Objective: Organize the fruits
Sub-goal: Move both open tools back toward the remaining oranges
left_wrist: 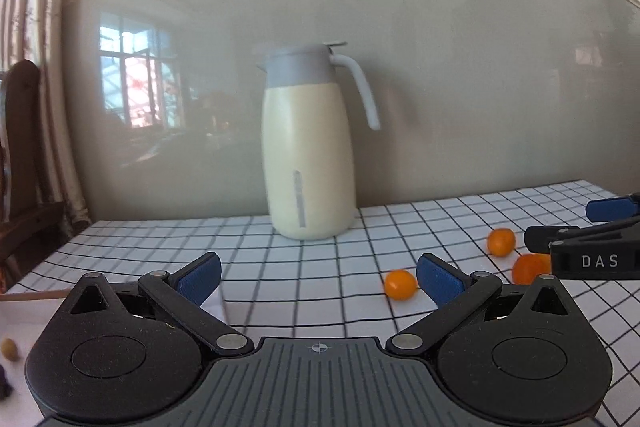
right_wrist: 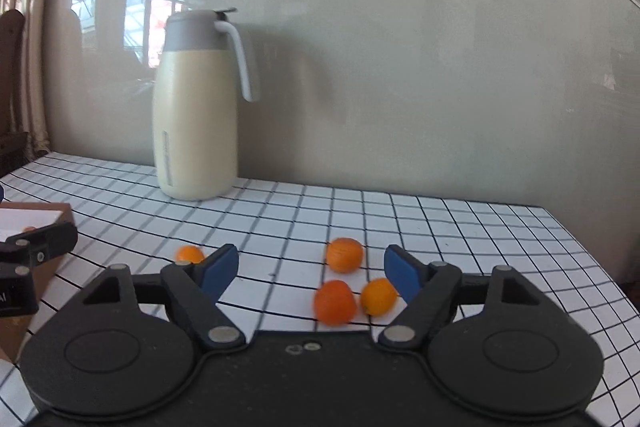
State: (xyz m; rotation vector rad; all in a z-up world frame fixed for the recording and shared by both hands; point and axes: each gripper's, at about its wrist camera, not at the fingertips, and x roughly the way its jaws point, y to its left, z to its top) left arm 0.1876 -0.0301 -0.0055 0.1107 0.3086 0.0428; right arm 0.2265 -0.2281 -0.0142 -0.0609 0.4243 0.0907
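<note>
Several small orange fruits lie on the checked tablecloth (right_wrist: 280,211). In the right wrist view, one orange (right_wrist: 344,254) sits ahead between the fingers of my right gripper (right_wrist: 311,269), and two more (right_wrist: 334,302) (right_wrist: 378,295) lie closer, by the right blue pad. The pads touch none of them; the jaws stand apart. A smaller orange (right_wrist: 189,254) lies just outside the left finger. My left gripper (left_wrist: 318,277) is open over bare cloth, with one orange (left_wrist: 399,283) beside its right pad. Two oranges (left_wrist: 501,241) (left_wrist: 530,268) lie by the right gripper (left_wrist: 560,225).
A cream jug with a grey lid (left_wrist: 308,155) stands at the back against the wall. A brown box with a white inside (right_wrist: 52,215) sits at the left; an olive-coloured fruit (left_wrist: 9,349) lies in it. The table's right edge (right_wrist: 592,259) is close.
</note>
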